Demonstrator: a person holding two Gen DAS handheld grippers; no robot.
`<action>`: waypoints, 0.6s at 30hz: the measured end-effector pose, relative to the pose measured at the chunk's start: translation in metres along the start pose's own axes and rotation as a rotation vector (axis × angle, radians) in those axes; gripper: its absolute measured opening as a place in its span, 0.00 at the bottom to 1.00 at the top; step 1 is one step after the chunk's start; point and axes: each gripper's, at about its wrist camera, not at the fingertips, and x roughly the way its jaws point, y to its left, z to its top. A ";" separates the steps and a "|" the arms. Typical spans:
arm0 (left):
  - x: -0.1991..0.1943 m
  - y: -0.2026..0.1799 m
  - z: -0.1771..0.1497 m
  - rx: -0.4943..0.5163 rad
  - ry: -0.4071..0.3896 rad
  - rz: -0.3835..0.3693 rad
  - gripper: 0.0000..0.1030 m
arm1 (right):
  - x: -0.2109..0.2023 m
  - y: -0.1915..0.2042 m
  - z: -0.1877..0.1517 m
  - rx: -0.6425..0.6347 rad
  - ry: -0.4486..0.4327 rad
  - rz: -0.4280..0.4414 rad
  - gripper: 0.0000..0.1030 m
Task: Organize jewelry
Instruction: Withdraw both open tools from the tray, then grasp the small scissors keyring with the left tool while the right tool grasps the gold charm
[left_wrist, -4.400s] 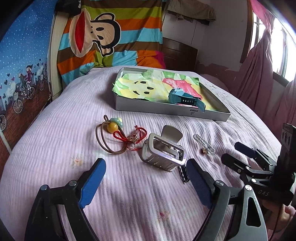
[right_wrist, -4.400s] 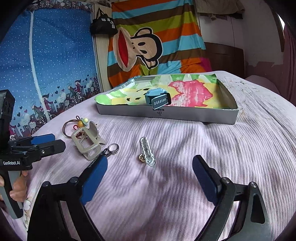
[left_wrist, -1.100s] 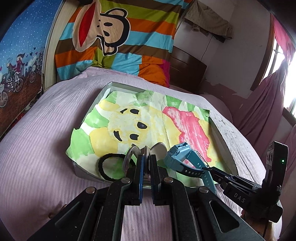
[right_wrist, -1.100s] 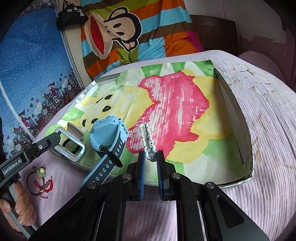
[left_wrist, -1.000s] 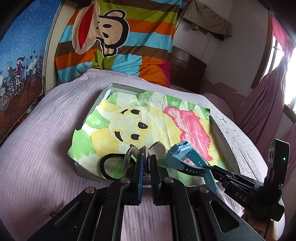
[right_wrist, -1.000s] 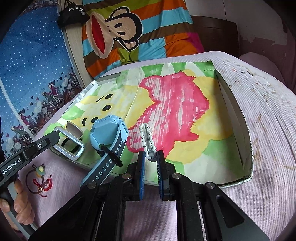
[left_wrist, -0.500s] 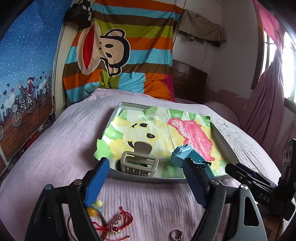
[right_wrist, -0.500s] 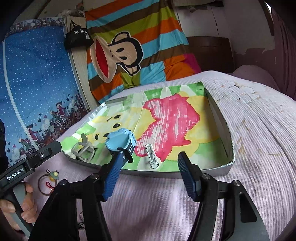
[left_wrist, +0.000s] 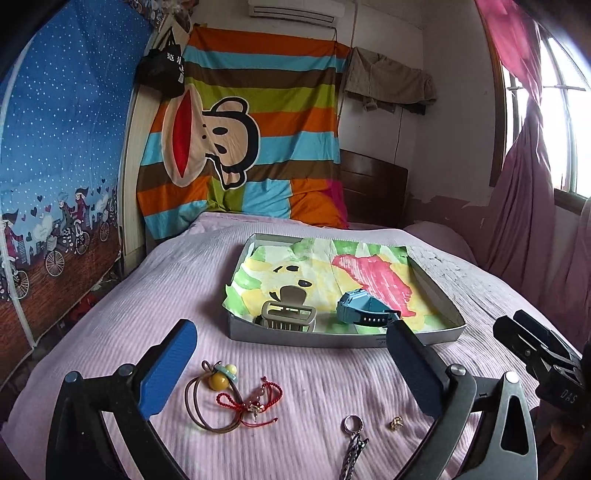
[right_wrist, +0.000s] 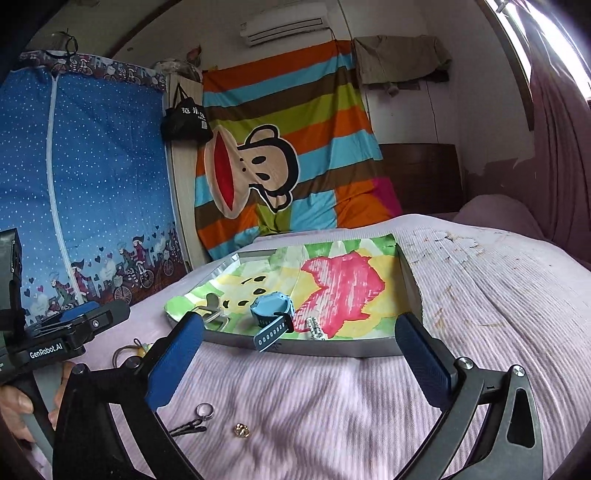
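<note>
Still loose on the pink bed cover (left_wrist: 295, 373) and lying nearest the left gripper (left_wrist: 291, 365) are, from left to right, a brown hair tie with yellow beads (left_wrist: 218, 380), a red cord bracelet (left_wrist: 255, 400), a key ring on a dark chain (left_wrist: 354, 424) and a small gold ring (left_wrist: 396, 423). All four sit just below and between the left gripper's blue pads (left_wrist: 168, 363), so a short dip forward and down would probably reach any of them; the hair tie and bracelet lie toward its left pad, the key ring and gold ring toward its right. Its jaws are opening to their widest, with nothing between them and nothing touched. Farther ahead, the shallow grey tray (left_wrist: 332, 338) lined with a painted paper already holds a beige claw clip (left_wrist: 288, 317) and a blue watch (left_wrist: 360, 314). From the right wrist view, the right gripper (right_wrist: 299, 365) likewise stands released and empty, its jaws opening wide; the key ring (right_wrist: 204, 410) and gold ring (right_wrist: 241, 430) lie low between its pads (right_wrist: 173, 363), the key ring's chain running leftward under the left pad. A white chain bracelet (right_wrist: 314, 328) rests inside the tray beside the watch (right_wrist: 273, 314). By my judgement the gold ring is the right hand's closest pick.
</note>
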 end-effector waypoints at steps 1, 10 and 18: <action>-0.004 -0.001 -0.002 0.006 -0.005 -0.002 1.00 | -0.005 0.001 -0.001 -0.003 -0.005 -0.001 0.99; -0.031 0.002 -0.019 0.010 -0.020 0.005 1.00 | -0.036 0.003 -0.012 -0.016 -0.028 -0.004 0.99; -0.038 0.009 -0.041 0.021 0.033 0.011 1.00 | -0.040 0.012 -0.027 -0.066 0.022 -0.009 0.99</action>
